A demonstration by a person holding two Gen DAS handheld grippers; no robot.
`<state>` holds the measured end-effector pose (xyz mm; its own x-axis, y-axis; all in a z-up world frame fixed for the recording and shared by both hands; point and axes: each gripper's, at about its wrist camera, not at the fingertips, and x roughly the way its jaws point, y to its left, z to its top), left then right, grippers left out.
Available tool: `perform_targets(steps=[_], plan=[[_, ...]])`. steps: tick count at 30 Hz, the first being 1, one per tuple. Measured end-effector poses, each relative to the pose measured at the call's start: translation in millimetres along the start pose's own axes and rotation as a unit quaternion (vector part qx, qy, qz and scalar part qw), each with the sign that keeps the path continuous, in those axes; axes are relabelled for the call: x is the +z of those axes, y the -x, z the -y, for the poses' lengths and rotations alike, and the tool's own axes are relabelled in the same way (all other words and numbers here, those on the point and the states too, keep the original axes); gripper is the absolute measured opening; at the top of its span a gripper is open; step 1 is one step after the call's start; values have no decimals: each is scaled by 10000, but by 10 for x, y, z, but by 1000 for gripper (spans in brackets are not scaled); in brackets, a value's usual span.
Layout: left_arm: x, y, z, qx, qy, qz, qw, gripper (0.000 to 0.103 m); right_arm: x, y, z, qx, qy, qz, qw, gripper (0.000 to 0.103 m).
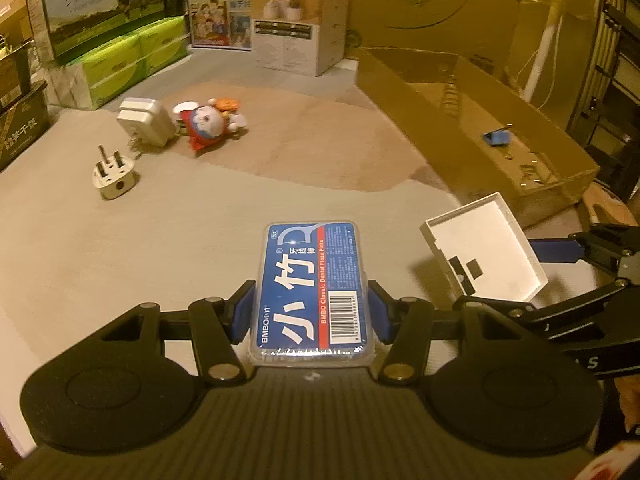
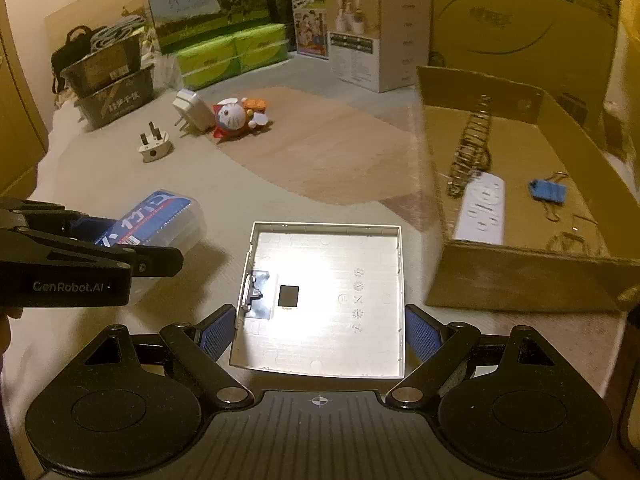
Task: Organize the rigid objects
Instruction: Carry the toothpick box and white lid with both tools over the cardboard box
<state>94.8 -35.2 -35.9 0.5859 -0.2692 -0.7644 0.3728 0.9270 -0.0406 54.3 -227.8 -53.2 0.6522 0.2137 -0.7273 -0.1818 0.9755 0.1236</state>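
Left hand-held gripper [image 1: 311, 312] is clamping a floss pick box [image 1: 310, 288] between its blue pads, box lying flat with the blue label up, lifted off the worktop [image 1: 120, 248]; in the right wrist view the same box [image 2: 160, 218] is showing at the left edge, tilted, inside the left hand-held gripper [image 2: 132, 240].

Right hand-held gripper [image 2: 320, 330] is gripping a white square tray [image 2: 324, 300] — hollow side up, both pads pressing on its side walls, jaws standing wide; a small black rectangle and a metal clip are sitting on its inner face; from the left wrist view the tray [image 1: 484, 248] is hanging tilted just right of the floss box, apart from it.

Cardboard box [image 2: 520, 280] is sitting on the right, open top; inside are lying a white remote [image 2: 484, 208], a metal spring [image 2: 472, 144] and a blue binder clip [image 2: 547, 191] — remote and spring end touching or overlapping, cannot tell which.

Further back on the worktop: a white three-pin plug [image 1: 114, 176] with prongs up, a white power adapter [image 1: 146, 120], and a blue cat figurine [image 1: 210, 122] lying on its side just beside the adapter; stacked cartons [image 1: 100, 12] are lining the back edge.
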Motion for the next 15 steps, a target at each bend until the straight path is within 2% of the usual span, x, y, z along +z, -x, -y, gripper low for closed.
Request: perform_targets(steps=[15], plan=[[31,180,538,-199,-178,108,9996,54,-190,543,328,36,-199,212,9996,87]])
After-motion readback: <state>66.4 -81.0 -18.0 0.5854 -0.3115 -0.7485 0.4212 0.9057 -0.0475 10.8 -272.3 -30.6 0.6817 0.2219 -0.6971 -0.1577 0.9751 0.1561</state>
